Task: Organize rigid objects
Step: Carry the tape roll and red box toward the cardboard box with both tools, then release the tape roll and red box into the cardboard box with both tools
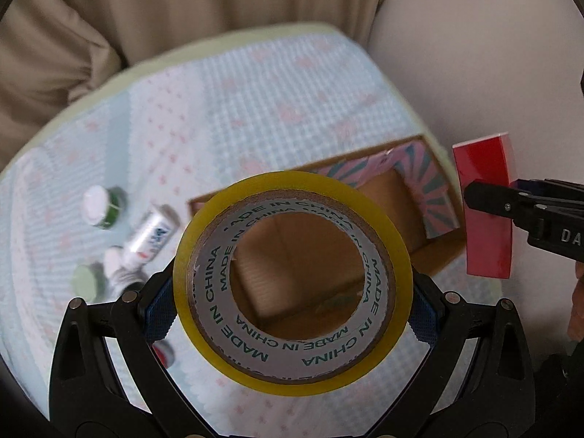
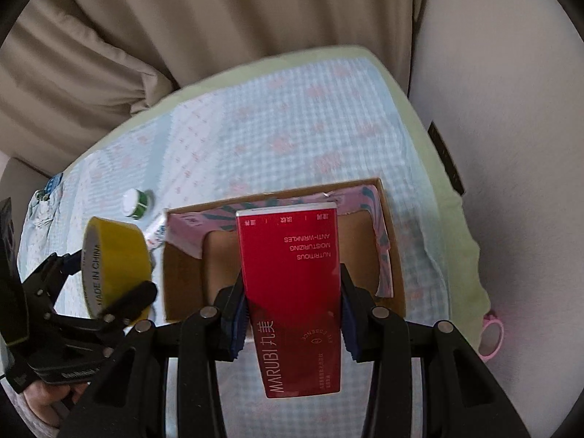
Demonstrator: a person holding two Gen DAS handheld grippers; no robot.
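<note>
Both tongs loaded, both above the bed [image 2: 277, 124] beside the open carton [image 2: 396, 255]. Left tongs [image 1: 292, 319] clamped on the tape [image 1: 292, 284] across its outer rim, roll held face-on to the left camera, carton floor showing through the core. Right tongs [image 2: 294, 314] clamped on the red box [image 2: 292, 292] by its long sides, about midway along, long axis running straight ahead along the fingers and out over the carton's near wall. Carton dead ahead and below for the right tongs; from the left view, ahead and a little right, with the red box [image 1: 485, 204] and right tongs [image 1: 489, 197] out beyond the carton's right end. In the right view, tape [image 2: 116, 266] and left tongs [image 2: 109, 284] just off the carton's left wall. Right side judged nearer to a drop: box end already over the opening, needing only a lowering along that axis, probably flat against the floor or leaning on the pink-striped flap [image 2: 383, 248]. Tape likely wants a small shift rightward first. Risk: crowding if both go in together. Green-capped jar [image 2: 137, 202] and a small tube [image 1: 151, 235] loose on the bed, left of the carton, apart from both tongs.
</note>
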